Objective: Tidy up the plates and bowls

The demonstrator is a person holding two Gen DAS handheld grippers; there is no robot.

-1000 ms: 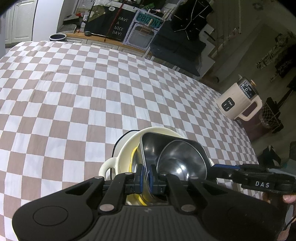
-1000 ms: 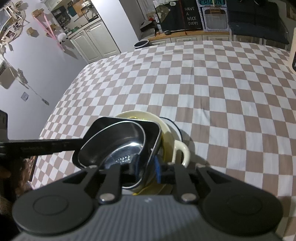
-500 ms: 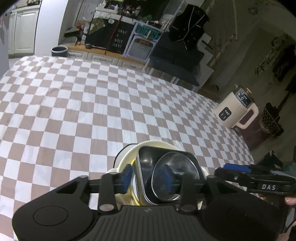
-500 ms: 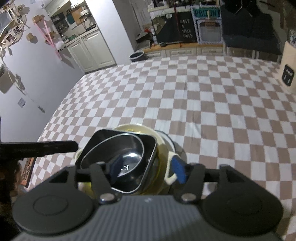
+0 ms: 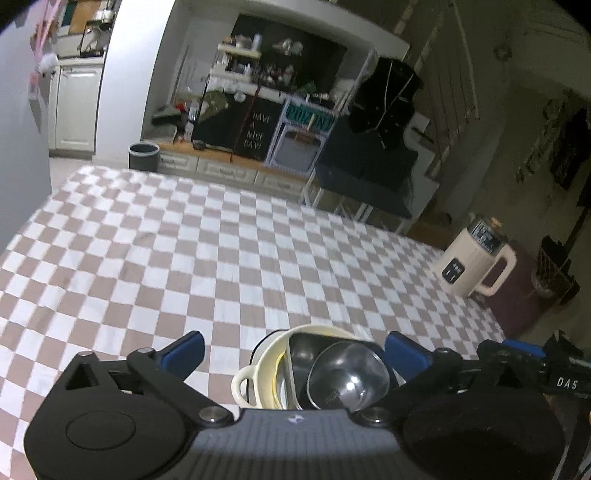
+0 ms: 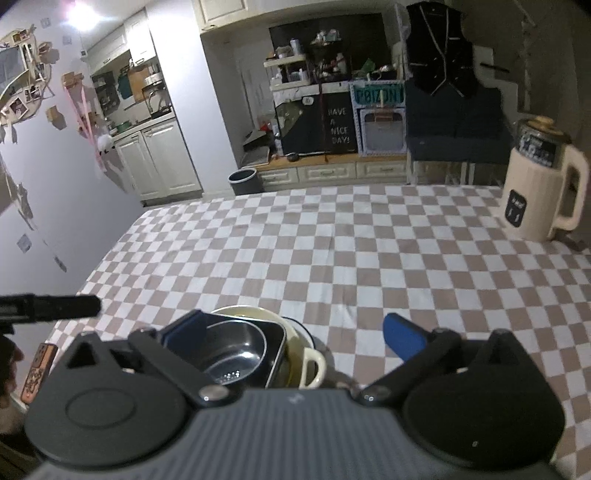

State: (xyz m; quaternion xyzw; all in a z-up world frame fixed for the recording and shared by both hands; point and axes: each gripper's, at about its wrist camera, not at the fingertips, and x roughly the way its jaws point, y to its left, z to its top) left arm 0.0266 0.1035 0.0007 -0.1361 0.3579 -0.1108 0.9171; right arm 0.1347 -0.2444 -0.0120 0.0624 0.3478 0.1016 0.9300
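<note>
The nested stack [image 5: 317, 365] of bowls and plates sits on the checkered table [image 5: 221, 258], apparently finished, while the left gripper [image 5: 291, 350] and right gripper [image 6: 291, 332], jaws just opened wide, hold nothing.

Dim room; one ceiling lamp [image 6: 83, 13] glares at top left. Fisheye bends the edges, corners dark, slight blur.

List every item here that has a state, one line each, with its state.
left gripper: open, jaws just widened, holding nothing
right gripper: open, jaws just widened, holding nothing
round steel bowl: nested in the square steel dish
square steel dish: sitting in the cream pot
cream pot: upright on the checkered cloth
</note>
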